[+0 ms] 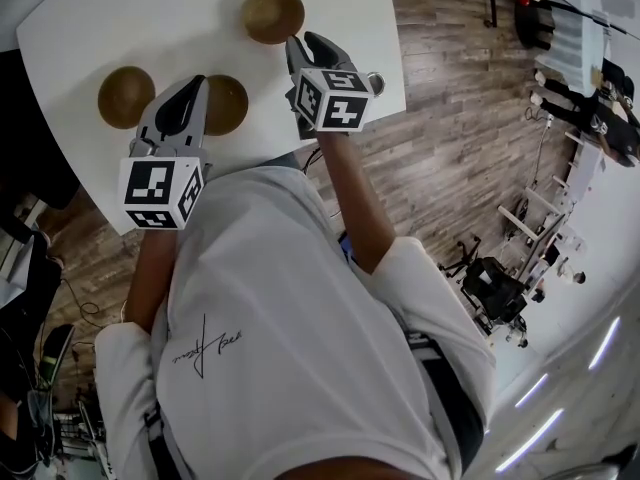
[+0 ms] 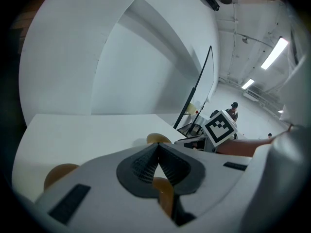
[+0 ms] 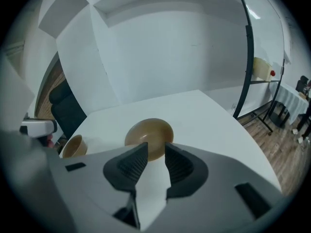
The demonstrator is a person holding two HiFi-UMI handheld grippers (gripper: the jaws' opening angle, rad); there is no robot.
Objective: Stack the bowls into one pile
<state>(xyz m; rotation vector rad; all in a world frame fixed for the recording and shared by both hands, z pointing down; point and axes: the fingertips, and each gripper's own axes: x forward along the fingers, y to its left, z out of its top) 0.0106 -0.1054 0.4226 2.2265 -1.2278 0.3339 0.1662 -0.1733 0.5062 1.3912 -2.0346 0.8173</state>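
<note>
Three brown bowls stand upright and apart on the white table [image 1: 150, 18]. The far bowl [image 1: 273, 13] lies just beyond my right gripper [image 1: 304, 48]. In the right gripper view this bowl [image 3: 149, 134] sits right in front of the open right gripper [image 3: 155, 152], with nothing between the pads. My left gripper [image 1: 193, 88] is shut, beside the near middle bowl [image 1: 227, 105] and right of the left bowl [image 1: 126, 96]. In the left gripper view the left gripper [image 2: 158, 148] has its pads together, and a bowl [image 2: 164, 194] shows through the gap beneath them.
The table's near edge [image 1: 250, 158] runs just in front of the person's white shirt, with wood floor [image 1: 450, 118] to the right. A black chair [image 3: 65, 106] stands at the table's far left side. A white wall rises behind the table.
</note>
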